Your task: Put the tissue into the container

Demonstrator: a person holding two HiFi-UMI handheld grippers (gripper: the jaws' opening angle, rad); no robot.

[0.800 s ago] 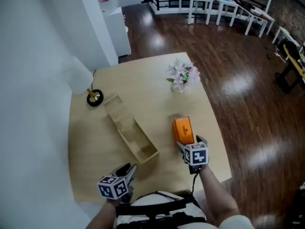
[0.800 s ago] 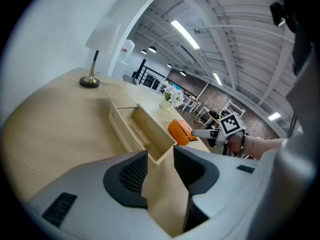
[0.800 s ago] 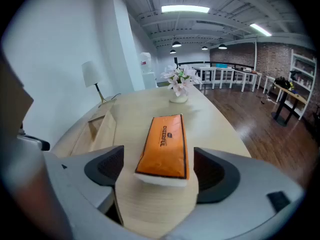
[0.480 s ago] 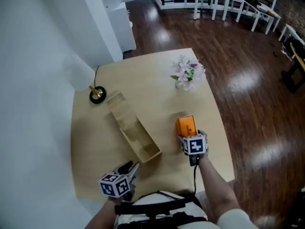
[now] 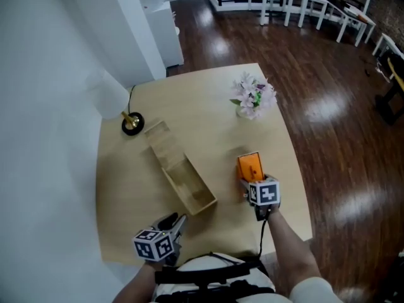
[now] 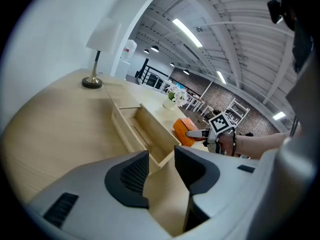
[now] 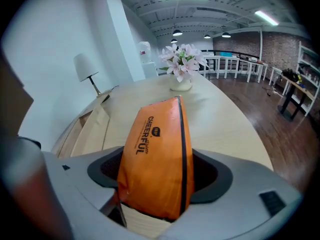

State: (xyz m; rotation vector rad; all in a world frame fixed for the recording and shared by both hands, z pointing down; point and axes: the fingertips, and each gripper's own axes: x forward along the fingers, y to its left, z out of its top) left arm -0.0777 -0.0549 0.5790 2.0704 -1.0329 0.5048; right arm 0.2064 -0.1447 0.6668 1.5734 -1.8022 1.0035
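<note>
The tissue is an orange pack [image 5: 250, 166] that lies on the wooden table to the right of the container. My right gripper [image 5: 254, 183] reaches over its near end. In the right gripper view the pack [image 7: 157, 154] stands between the open jaws, and I see no firm squeeze on it. The container is a long, open wooden box [image 5: 169, 177] set at a slant in the middle of the table, with nothing visible inside [image 6: 131, 130]. My left gripper [image 5: 174, 221] hovers near the table's front edge, just short of the box's near end, open and empty [image 6: 161, 165].
A vase of pale flowers [image 5: 253, 97] stands at the far right of the table [image 5: 120, 201]. A lamp with a brass base [image 5: 131, 124] and a white shade stands at the far left by the white wall. Dark wooden floor lies beyond the table's right edge.
My right gripper has slid a little forward, further around the orange pack. The left gripper has kept its place. The head view has shifted slightly.
</note>
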